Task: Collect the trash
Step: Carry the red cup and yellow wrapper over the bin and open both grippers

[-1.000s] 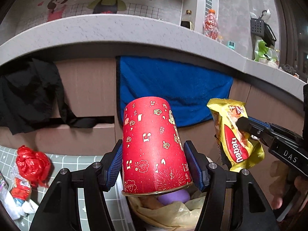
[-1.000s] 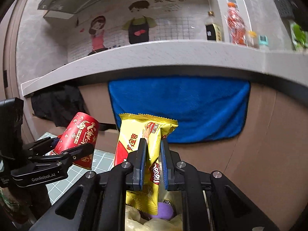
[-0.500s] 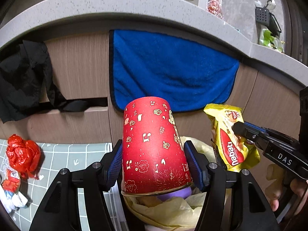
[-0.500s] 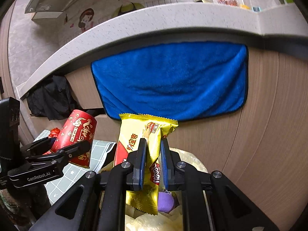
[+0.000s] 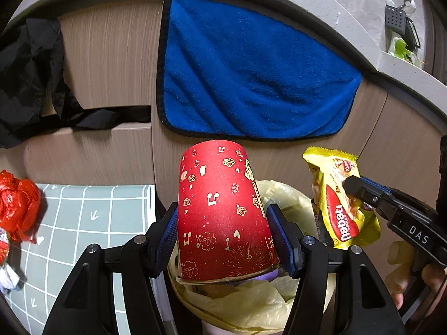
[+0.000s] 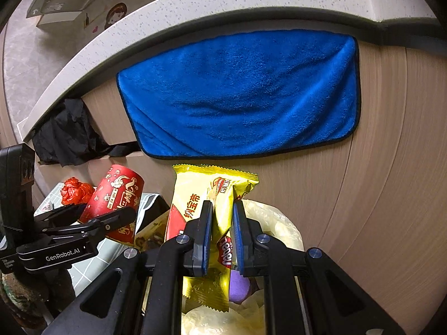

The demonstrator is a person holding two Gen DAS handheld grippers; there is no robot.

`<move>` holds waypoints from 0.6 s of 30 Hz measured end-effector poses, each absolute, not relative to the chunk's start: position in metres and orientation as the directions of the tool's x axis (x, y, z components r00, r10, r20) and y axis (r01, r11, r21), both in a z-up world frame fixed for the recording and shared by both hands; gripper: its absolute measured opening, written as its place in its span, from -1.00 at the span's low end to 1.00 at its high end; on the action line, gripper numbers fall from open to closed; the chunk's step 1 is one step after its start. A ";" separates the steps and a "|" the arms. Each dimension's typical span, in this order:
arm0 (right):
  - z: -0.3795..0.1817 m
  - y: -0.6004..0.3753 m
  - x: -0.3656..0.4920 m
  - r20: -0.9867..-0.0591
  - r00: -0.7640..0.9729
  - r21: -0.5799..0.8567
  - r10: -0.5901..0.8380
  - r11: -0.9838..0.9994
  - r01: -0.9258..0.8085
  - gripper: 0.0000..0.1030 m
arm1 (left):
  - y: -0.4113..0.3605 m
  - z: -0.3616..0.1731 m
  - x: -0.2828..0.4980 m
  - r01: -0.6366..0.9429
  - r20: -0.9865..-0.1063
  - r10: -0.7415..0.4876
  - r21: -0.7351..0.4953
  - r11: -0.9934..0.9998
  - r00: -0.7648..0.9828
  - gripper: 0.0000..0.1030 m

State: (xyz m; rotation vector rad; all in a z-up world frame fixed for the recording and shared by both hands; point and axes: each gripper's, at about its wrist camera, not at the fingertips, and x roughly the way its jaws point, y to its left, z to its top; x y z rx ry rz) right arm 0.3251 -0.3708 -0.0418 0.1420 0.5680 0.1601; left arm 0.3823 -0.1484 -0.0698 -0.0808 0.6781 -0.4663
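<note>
The lined bin (image 5: 245, 301), its yellowish bag folded over the rim, sat below both grippers at six o'clock in each wrist view. That seemed to be why both pieces of trash hung where they did: directly above the opening, ready to be let go.

The one red paper cup (image 5: 223, 212) was upside down, mouth towards the bin, with the left gripper (image 5: 222, 234) clamped across its lower wall, a blue pad pressing each side. Gripping near the wide rim probably kept the tapered cup from sliding out.

The one yellow snack wrapper (image 6: 212, 223) hung vertically, pinched through its middle by the right gripper (image 6: 220, 237), whose jaws were nearly shut on the thin foil. Its lower end already dipped inside the bag.

One purple object (image 6: 240, 287) lay in the bin, just right of the wrapper's tail.

At nine o'clock in the left wrist view, one crumpled red plastic bag (image 5: 16, 203) lay on the gridded mat (image 5: 83, 223), uncollected. More scraps lay under it, too cropped to count.
</note>
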 end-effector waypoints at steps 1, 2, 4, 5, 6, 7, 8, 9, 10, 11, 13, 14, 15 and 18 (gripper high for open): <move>-0.042 -0.371 0.326 -0.525 0.830 0.177 0.188 0.978 -0.110 -0.74 | -0.147 -0.071 0.384 0.402 -0.582 -0.469 -0.252 0.880 0.664 0.22; -0.043 -0.371 0.326 -0.526 0.830 0.175 0.184 0.979 -0.105 -0.73 | -0.146 -0.071 0.387 0.415 -0.580 -0.497 -0.280 0.866 0.645 0.24; -0.045 -0.370 0.327 -0.526 0.832 0.173 0.177 0.980 -0.099 -0.68 | -0.145 -0.073 0.396 0.427 -0.595 -0.534 -0.326 0.843 0.600 0.41; -0.047 -0.369 0.328 -0.530 0.832 0.170 0.164 0.982 -0.086 -0.55 | -0.144 -0.073 0.398 0.424 -0.601 -0.532 -0.327 0.845 0.596 0.61; -0.050 -0.369 0.330 -0.543 0.826 0.166 0.150 0.984 -0.069 -0.27 | -0.142 -0.072 0.400 0.419 -0.603 -0.528 -0.326 0.847 0.598 0.68; -0.054 -0.369 0.332 -0.553 0.821 0.173 0.145 0.983 -0.058 -0.19 | -0.138 -0.069 0.400 0.413 -0.599 -0.523 -0.325 0.851 0.606 0.70; -0.057 -0.369 0.333 -0.556 0.816 0.189 0.155 0.980 -0.058 -0.17 | -0.134 -0.066 0.399 0.411 -0.593 -0.522 -0.326 0.852 0.613 0.70; -0.060 -0.369 0.333 -0.559 0.812 0.203 0.165 0.977 -0.059 -0.17 | -0.130 -0.063 0.399 0.409 -0.585 -0.523 -0.328 0.851 0.620 0.70; -0.062 -0.369 0.332 -0.559 0.811 0.211 0.170 0.976 -0.059 -0.17 | -0.125 -0.059 0.397 0.406 -0.578 -0.522 -0.330 0.852 0.627 0.70; -0.063 -0.368 0.331 -0.556 0.813 0.216 0.171 0.975 -0.057 -0.17 | -0.121 -0.056 0.397 0.402 -0.575 -0.520 -0.331 0.854 0.632 0.70; -0.062 -0.366 0.326 -0.539 0.825 0.229 0.171 0.972 -0.052 -0.17 | -0.106 -0.046 0.391 0.384 -0.562 -0.505 -0.327 0.863 0.656 0.70; -0.060 -0.365 0.322 -0.526 0.833 0.237 0.174 0.970 -0.053 -0.17 | -0.100 -0.043 0.388 0.377 -0.557 -0.494 -0.319 0.869 0.667 0.70; -0.055 -0.364 0.318 -0.505 0.844 0.247 0.179 0.967 -0.057 -0.17 | -0.091 -0.038 0.384 0.366 -0.553 -0.474 -0.301 0.881 0.685 0.70; -0.043 -0.357 0.308 -0.467 0.867 0.245 0.173 0.968 -0.061 -0.17 | -0.063 -0.026 0.369 0.321 -0.536 -0.398 -0.234 0.918 0.745 0.70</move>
